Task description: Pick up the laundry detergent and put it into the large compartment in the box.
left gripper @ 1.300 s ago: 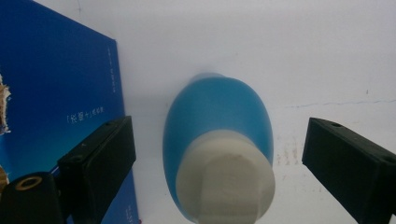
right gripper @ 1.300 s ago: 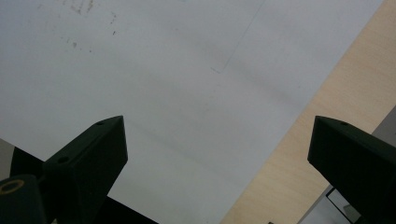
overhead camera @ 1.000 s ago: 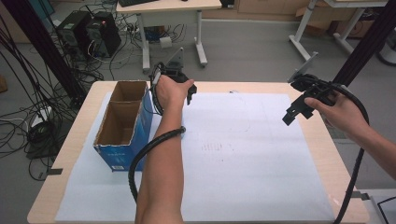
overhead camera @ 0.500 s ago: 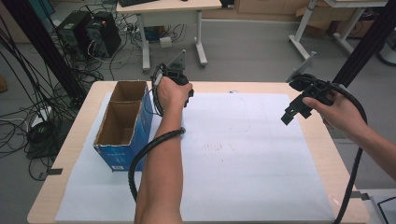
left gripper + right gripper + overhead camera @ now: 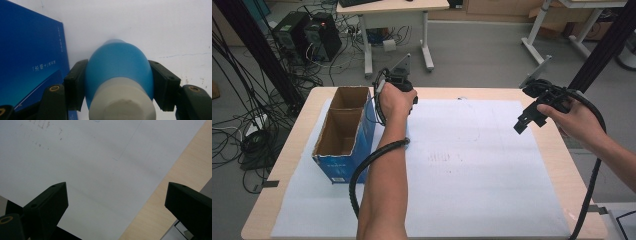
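**Left gripper clamps a blue bottle beside the box**

A blue cardboard box (image 5: 343, 135) (open top, two compartments) stands at the left of the white sheet (image 5: 462, 170) covering the table (image 5: 292, 150). Just right of it, the left gripper (image 5: 117, 82) has just been closing its jaws, and both pads now press the sides of a blue bottle with a white base (image 5: 118, 75). Far right, the right gripper (image 5: 116, 202) hangs above the sheet's edge, jaws wide with nothing between them.
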Demonstrator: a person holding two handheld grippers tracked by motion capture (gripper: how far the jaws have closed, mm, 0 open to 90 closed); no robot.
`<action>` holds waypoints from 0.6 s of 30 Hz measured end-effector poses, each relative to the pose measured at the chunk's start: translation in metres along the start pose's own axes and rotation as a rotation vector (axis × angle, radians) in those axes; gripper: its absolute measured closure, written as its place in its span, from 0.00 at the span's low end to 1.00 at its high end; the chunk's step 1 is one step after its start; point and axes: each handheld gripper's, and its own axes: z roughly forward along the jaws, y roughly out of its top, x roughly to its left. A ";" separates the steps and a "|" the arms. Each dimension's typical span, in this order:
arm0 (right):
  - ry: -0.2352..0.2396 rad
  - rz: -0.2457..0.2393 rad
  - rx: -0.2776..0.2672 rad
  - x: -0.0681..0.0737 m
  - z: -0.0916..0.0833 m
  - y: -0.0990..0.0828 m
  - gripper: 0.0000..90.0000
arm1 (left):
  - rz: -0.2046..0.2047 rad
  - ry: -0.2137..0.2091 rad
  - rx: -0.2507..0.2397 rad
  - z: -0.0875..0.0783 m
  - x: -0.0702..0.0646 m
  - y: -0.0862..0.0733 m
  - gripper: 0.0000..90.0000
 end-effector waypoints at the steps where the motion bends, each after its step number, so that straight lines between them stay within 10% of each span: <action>1: -0.002 0.003 -0.001 0.000 0.000 -0.001 0.05 | 0.004 0.001 0.000 0.000 0.000 0.000 0.42; 18: -0.026 -0.002 0.030 0.007 0.002 -0.001 0.05 | -0.005 -0.010 -0.026 -0.005 0.008 -0.012 0.43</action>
